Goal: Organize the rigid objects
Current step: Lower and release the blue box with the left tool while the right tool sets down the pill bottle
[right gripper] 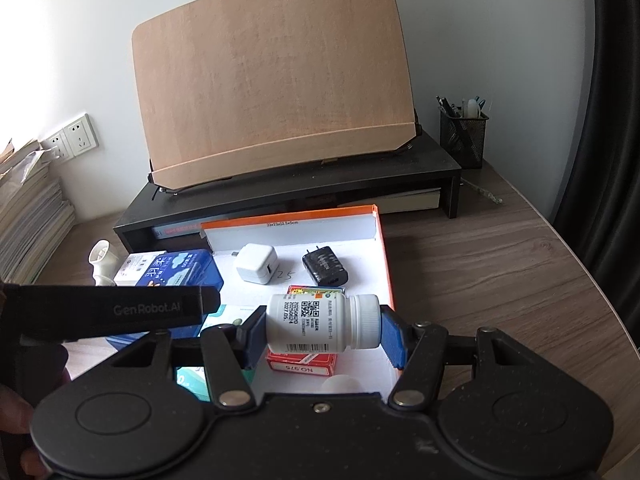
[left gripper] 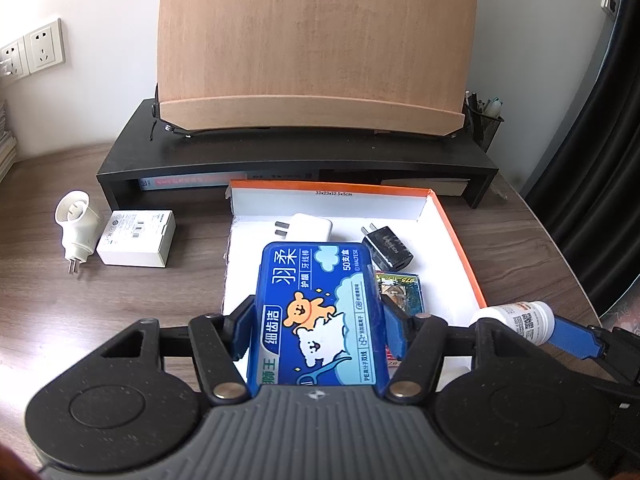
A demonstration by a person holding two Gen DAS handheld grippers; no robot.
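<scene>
Beyond the jaws, a dark wood-grain tabletop meets a white wall. A black riser shelf carries a tilted wooden board. Wall sockets sit far left, a mesh pen holder and dark curtain right.

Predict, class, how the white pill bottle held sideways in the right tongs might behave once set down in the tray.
The white pill bottle is round and lies on its side, so it may roll. Its smooth, hard-looking plastic could slip between the pads. Set upright, its narrow base might tip against the card box.
</scene>
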